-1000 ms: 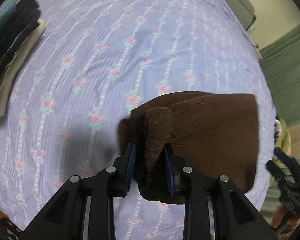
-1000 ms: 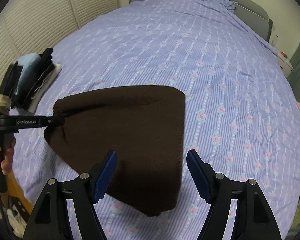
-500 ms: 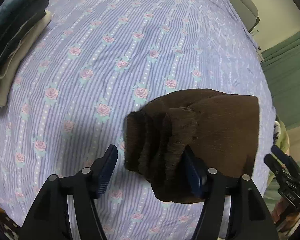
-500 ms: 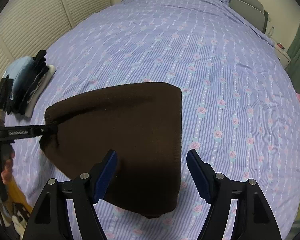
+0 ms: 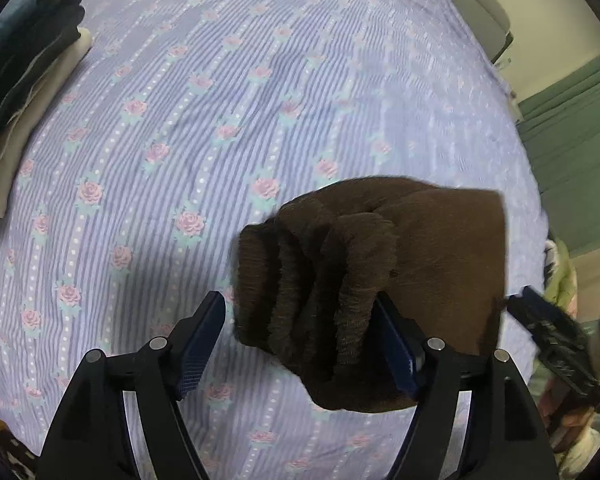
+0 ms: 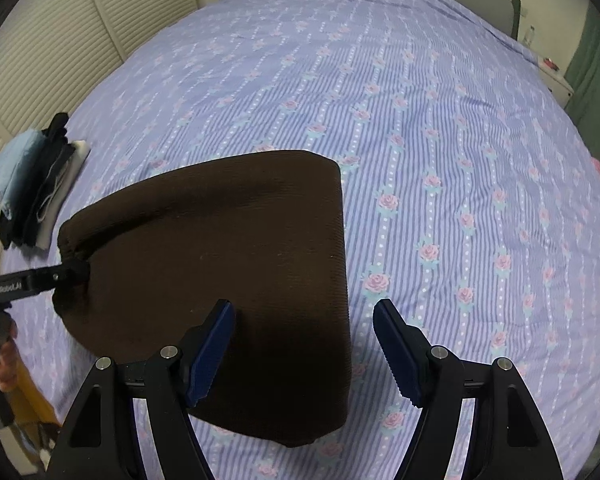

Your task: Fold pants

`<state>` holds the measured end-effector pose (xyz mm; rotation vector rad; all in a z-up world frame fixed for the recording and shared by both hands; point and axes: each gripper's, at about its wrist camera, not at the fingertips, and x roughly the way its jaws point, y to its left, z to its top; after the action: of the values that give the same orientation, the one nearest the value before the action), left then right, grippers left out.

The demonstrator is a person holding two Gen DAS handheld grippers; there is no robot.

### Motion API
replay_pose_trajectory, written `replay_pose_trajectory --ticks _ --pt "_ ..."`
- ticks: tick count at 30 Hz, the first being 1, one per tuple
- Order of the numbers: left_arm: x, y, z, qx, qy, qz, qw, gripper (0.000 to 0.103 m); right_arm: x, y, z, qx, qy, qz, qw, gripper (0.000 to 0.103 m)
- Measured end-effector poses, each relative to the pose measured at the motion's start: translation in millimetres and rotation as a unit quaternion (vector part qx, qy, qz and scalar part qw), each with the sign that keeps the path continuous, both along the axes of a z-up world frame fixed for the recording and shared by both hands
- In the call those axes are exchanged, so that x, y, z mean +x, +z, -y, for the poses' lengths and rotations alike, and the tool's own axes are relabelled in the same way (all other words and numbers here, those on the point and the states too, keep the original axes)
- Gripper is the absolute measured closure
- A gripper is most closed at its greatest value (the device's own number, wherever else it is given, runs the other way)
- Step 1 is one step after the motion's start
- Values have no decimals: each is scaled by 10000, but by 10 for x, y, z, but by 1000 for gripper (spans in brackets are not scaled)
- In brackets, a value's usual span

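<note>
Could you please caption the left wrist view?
Left gripper opening around the bunched end of brown pants on a flowered bedspread.

Left hand-held gripper (image 5: 300, 340) jaws opening, releasing bunched pants (image 5: 380, 280)

The brown pants (image 5: 420, 264) hid the bed (image 5: 260, 100) under them. Their bunched end covered part of the left gripper's (image 5: 300, 340) right pad, so I could not tell if it touched. The pile of clothes (image 5: 28, 92) was cut off by the left edge. The right gripper (image 5: 560, 344) looked blurry there. A hand (image 6: 4, 364) showed only partly at the edge.
</note>
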<state>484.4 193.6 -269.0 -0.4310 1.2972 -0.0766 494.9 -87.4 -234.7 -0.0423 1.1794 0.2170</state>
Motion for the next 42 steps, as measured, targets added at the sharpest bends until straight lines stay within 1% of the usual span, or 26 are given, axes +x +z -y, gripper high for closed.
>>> replay_pose_trajectory --ticks 2,3,6,7,12,17,21,23,27,29,31,33,36,38,41,42 --pt "-31 83 1 -105 -55 172 9998 27 12 -6 2 42 22 9 10000 30" --pt "-20 66 16 -75 -104 162 9998 24 17 -9 2 77 22 13 10000 30" --pt "53 -95 12 -137 -29 -112 9998 24 38 -28 5 116 -17 -13 9999 30" --pt "68 -144 3 -124 17 -150 9998 22 44 -35 8 107 -34 -17 9999 30" --pt "55 -304 -41 -228 -33 -155 9996 18 71 -79 -20 41 25 -5 10000 30" --pt "89 -416 -114 -331 -99 -94 9994 14 113 -155 -34 107 21 -8 9999 30" --pt "130 -541 -129 -526 -83 -94 9985 11 158 -275 -23 193 -31 -72 9998 30" --pt "135 -631 -150 -761 -2 -131 9970 9 180 -357 -7 193 -88 -143 9997 30" --pt "109 -767 -172 -1130 94 -191 9934 8 228 -534 46 196 -233 -290 9991 24" --pt "114 -825 -163 -1251 61 -178 9920 8 250 -612 65 260 -262 -378 9986 24" --pt "141 -885 -149 -1385 -20 -183 9902 8 288 -695 92 341 -307 -469 9978 21" --pt "177 -923 -136 -1493 -77 -187 9886 8 321 -763 102 374 -312 -479 9977 16" --pt "206 -977 -129 -1541 -138 -167 9878 7 352 -859 123 404 -355 -477 9974 9" --pt "204 -981 -122 -1527 -151 -152 9880 7 369 -950 158 522 -445 -536 9962 6" --pt "185 -965 -106 -1465 -108 -128 9891 8 395 -1074 206 867 -615 -750 9915 6" --pt "170 -943 -102 -1423 -53 -132 9897 10 400 -1091 211 948 -670 -819 9899 6"
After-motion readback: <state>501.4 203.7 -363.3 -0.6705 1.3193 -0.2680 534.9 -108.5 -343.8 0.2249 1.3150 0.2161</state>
